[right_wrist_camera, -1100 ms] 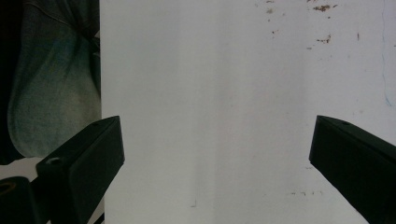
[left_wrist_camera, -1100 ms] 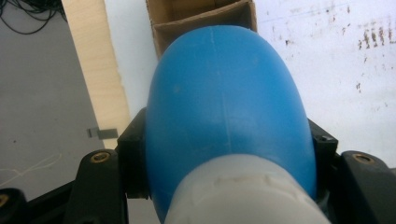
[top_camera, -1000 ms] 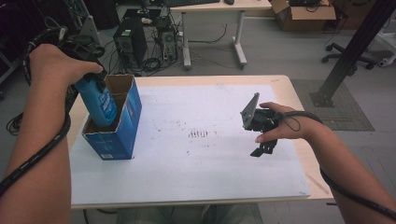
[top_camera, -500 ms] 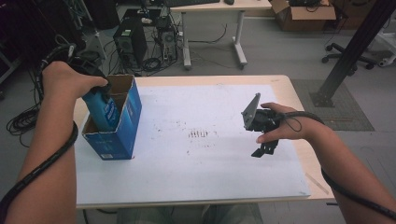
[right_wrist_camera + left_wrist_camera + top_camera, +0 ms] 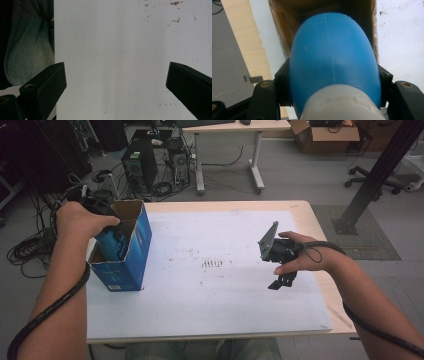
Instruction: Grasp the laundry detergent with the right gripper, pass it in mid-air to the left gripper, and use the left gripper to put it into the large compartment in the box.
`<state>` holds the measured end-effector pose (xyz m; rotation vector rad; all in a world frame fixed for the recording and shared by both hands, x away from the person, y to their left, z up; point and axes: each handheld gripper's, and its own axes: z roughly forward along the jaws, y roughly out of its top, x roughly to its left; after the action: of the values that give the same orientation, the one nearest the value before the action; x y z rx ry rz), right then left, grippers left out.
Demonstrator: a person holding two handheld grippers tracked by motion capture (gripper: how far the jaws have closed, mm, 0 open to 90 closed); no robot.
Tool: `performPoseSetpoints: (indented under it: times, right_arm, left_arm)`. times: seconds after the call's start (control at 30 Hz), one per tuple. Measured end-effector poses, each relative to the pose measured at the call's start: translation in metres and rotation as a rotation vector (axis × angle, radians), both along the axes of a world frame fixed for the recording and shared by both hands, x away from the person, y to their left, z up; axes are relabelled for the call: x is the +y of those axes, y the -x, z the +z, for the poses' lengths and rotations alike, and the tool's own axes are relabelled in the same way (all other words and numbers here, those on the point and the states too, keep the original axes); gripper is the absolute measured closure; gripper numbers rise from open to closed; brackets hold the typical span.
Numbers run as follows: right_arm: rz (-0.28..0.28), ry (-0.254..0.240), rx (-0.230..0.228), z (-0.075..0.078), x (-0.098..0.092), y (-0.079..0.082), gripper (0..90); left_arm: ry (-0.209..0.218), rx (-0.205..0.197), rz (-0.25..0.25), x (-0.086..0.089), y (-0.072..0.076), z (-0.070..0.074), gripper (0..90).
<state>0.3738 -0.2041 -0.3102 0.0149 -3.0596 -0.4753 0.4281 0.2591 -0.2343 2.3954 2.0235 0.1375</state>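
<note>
A blue bottle (image 5: 332,57) with a white cap sits between the jaws of my left gripper (image 5: 332,75), which is shut on its sides. In the high view the bottle (image 5: 114,246) stands partly inside the open blue cardboard box (image 5: 135,255) at the table's left, with the hand and left gripper (image 5: 106,226) at the box's mouth. The brown inner walls of the box (image 5: 284,17) show around the bottle's far end. My right gripper (image 5: 281,281) hovers over the right part of the white sheet (image 5: 215,295). Its jaws (image 5: 116,72) stand wide open with nothing between them.
The box stands close to the table's left edge. Small dark marks (image 5: 215,264) dot the sheet's middle. Behind the table are computer towers (image 5: 140,165), a desk leg (image 5: 257,160) and floor cables (image 5: 30,245). A black post (image 5: 375,175) rises at the right.
My left hand has sunk with the blue bottle, which now sits deeper in the box. The right hand and its gripper have stayed where they were.
</note>
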Motion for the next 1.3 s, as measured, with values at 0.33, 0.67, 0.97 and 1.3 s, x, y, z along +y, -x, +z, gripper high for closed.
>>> performPoseSetpoints:
  times: [0.33, 0.67, 0.97, 1.3]
  right_arm:
    - [0.000, 0.002, 0.010, -0.005, 0.002, 0.000, 3.2]
    - [0.006, 0.003, 0.013, -0.008, 0.006, 0.000, 3.2]
    - [0.001, 0.000, 0.014, -0.008, 0.005, 0.001, 3.2]
    - [-0.001, -0.002, 0.017, -0.011, 0.003, 0.001, 3.2]
  left_arm:
    - [0.001, 0.014, 0.008, 0.005, 0.000, -0.024, 37.5]
    - [0.006, 0.012, -0.005, 0.004, 0.000, -0.036, 37.5]
    - [0.004, 0.019, -0.004, 0.001, 0.000, -0.043, 37.5]
    - [0.001, 0.014, -0.003, 0.001, 0.000, -0.048, 37.5]
